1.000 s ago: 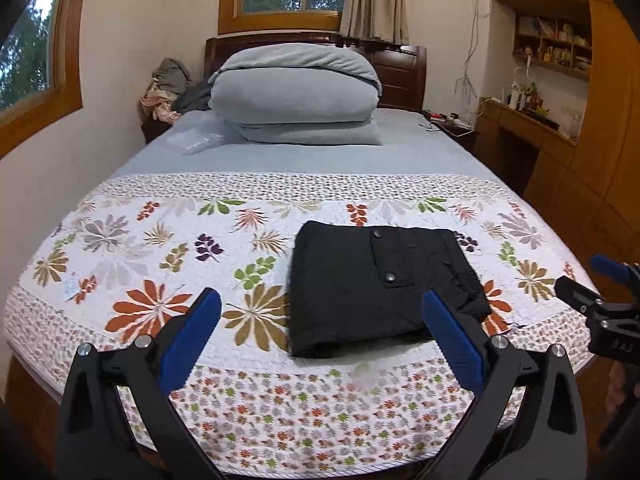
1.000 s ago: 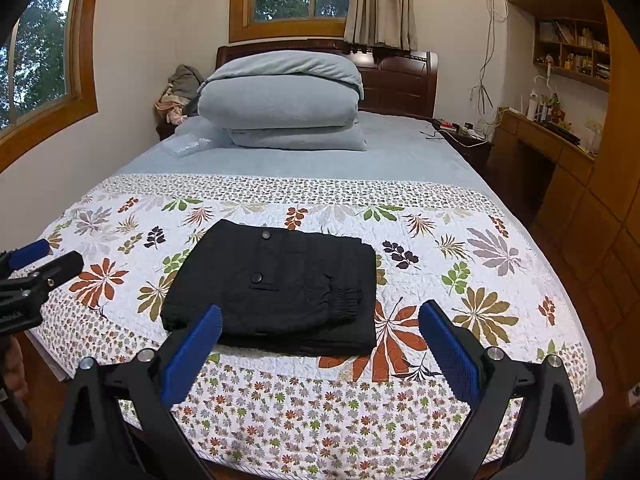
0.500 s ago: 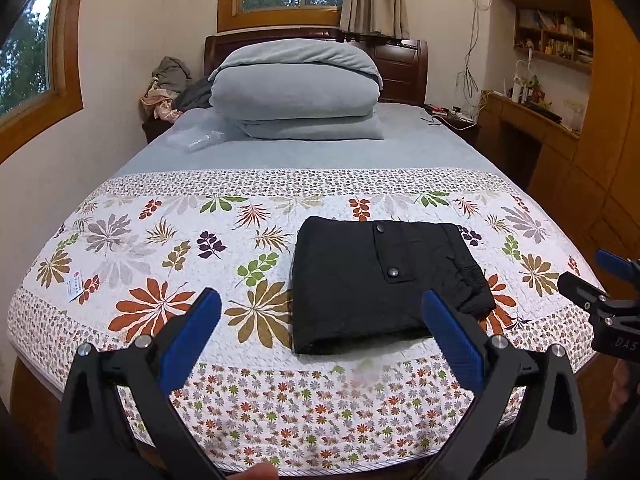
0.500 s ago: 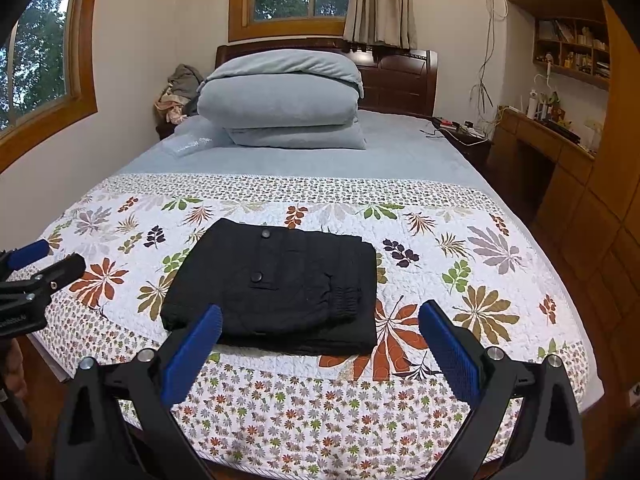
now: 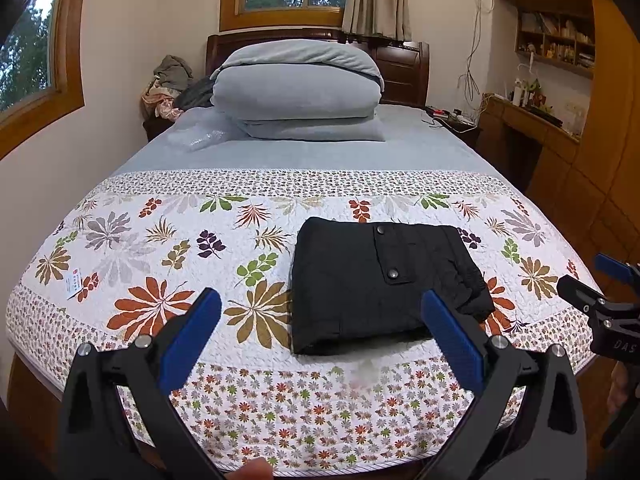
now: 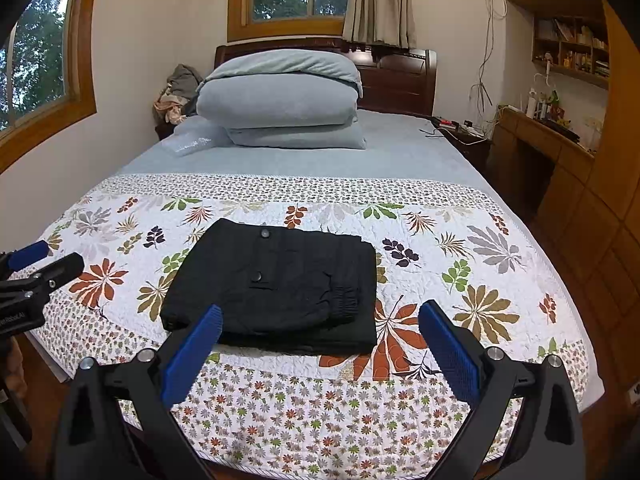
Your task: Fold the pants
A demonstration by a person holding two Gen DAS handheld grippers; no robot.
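Black pants [image 5: 376,284] lie folded into a compact rectangle on the floral quilt [image 5: 160,248] near the foot of the bed; they also show in the right wrist view [image 6: 280,284]. My left gripper [image 5: 320,320] is open and empty, held back from the bed's foot edge, off the pants. My right gripper [image 6: 320,332] is open and empty, also back from the bed's edge. Each gripper shows at the side of the other's view: the right one [image 5: 604,284] and the left one [image 6: 36,264].
Stacked grey pillows [image 5: 296,88] lie at the headboard. A pile of clothes [image 5: 168,84] sits at the far left corner. A wooden desk and shelves [image 5: 540,112] line the right wall. A nightstand with cables [image 6: 456,128] stands beside the bed's head.
Both grippers have drawn back and risen slightly from the bed. The pants lie still. Both stay open.
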